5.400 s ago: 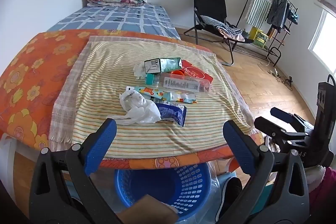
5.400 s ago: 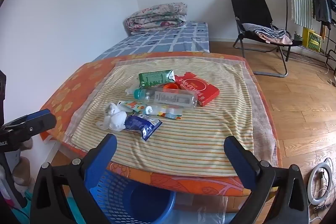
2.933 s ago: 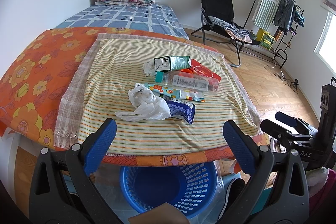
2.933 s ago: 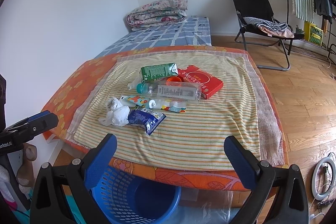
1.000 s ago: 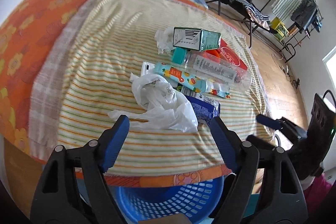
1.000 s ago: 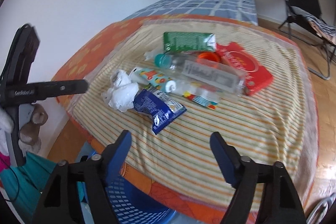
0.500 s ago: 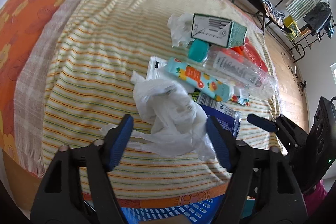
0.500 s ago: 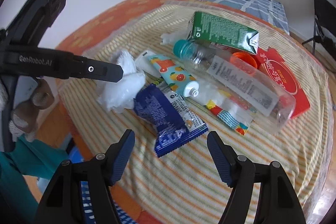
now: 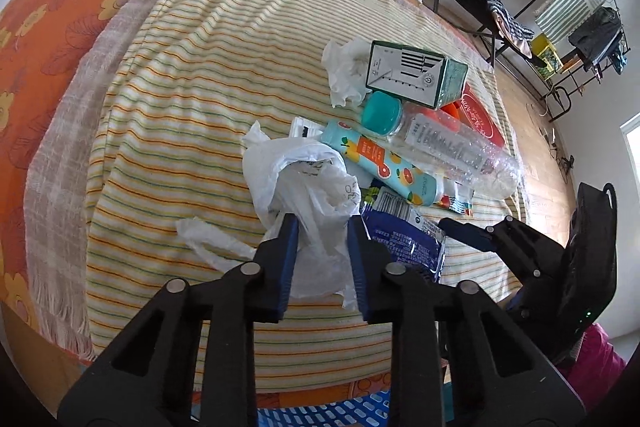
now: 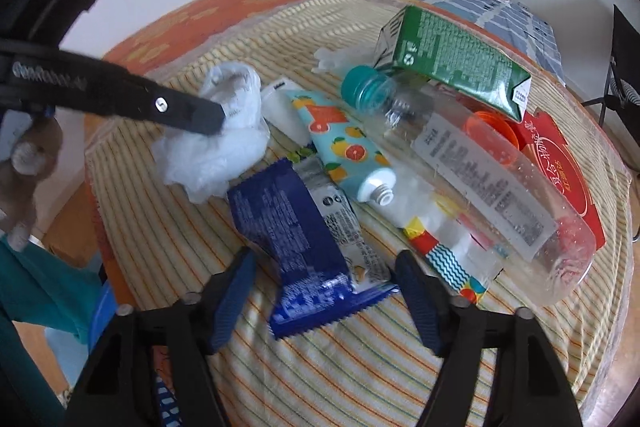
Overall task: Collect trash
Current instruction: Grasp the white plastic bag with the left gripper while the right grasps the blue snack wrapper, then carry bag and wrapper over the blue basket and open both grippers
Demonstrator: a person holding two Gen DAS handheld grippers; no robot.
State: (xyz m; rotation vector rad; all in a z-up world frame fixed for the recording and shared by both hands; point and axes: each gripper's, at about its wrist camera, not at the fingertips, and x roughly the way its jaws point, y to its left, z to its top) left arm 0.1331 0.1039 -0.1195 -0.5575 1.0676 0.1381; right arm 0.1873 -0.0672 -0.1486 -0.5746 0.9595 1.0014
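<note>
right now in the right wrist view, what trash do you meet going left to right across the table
white plastic bag → blue snack wrapper → fruit-print tube → clear plastic bottle → red box

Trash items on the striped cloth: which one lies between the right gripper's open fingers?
The dark blue snack wrapper: it alone sits inside the right gripper, while the left gripper pinches the white plastic bag.
</note>
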